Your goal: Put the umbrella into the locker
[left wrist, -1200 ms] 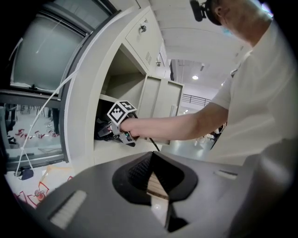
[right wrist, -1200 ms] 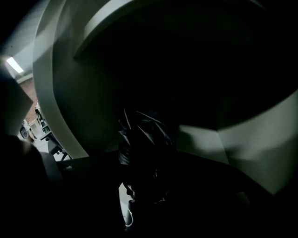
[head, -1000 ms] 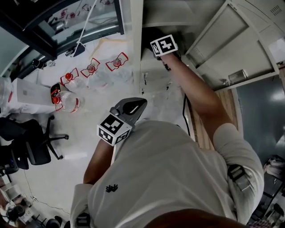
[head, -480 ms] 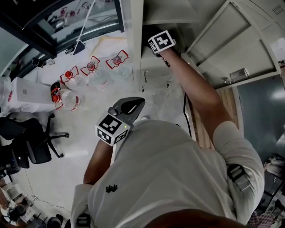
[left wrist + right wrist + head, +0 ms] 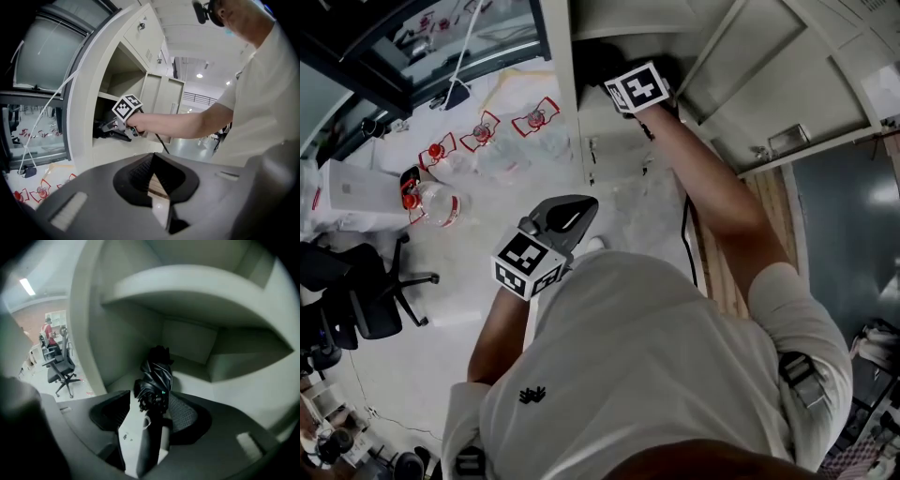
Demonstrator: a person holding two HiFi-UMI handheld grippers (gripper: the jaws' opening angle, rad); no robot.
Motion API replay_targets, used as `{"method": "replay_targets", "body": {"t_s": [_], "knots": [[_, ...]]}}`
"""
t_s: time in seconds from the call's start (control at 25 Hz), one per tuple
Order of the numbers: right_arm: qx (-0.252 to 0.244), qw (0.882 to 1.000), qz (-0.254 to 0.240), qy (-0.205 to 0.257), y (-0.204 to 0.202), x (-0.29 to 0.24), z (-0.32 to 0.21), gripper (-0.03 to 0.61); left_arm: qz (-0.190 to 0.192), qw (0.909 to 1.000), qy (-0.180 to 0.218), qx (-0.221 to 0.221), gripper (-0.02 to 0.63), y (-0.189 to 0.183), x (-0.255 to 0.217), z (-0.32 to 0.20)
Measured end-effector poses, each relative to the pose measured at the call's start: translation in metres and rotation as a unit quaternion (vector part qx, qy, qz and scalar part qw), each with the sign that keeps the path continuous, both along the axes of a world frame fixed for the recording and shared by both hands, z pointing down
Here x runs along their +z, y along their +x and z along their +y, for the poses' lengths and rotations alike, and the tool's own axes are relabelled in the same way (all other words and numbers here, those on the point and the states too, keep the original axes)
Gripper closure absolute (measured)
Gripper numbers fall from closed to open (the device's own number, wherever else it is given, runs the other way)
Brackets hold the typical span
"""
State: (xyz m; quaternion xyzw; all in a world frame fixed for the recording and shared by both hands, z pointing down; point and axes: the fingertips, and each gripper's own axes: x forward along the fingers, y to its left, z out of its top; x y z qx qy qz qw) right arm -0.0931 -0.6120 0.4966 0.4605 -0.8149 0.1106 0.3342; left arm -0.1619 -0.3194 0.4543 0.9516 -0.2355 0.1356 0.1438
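A black folded umbrella (image 5: 157,373) with a white handle (image 5: 136,439) points into an open locker compartment (image 5: 197,362). My right gripper (image 5: 150,404) is shut on the handle and holds the umbrella just above the compartment floor. In the head view the right gripper (image 5: 636,89) reaches into the locker's dark opening at arm's length. The left gripper view shows the same marker cube (image 5: 126,108) and the umbrella (image 5: 105,132) inside the locker (image 5: 89,93). My left gripper (image 5: 548,239) hangs close to the person's chest, jaws together with nothing between them (image 5: 152,157).
The locker's door (image 5: 769,84) stands swung open to the right. On the floor to the left lie large water bottles (image 5: 431,202) and red-marked packs (image 5: 534,120). A black office chair (image 5: 366,300) stands at far left; another chair (image 5: 61,369) shows beyond the locker's side.
The right gripper has pushed a little deeper into the compartment with the umbrella. The head view has shifted slightly; the left gripper stays near the chest.
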Motion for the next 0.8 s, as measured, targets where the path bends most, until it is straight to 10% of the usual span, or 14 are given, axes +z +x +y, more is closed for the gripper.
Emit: {"method": "replay_targets", "body": {"t_s": [0.8], "knots": [[-0.086, 0.993, -0.071, 0.024, 0.05, -0.047, 0.151, 0.324, -0.003, 0.9997, 0.024, -0.009, 0.56, 0.121, -0.019, 0.081]]}}
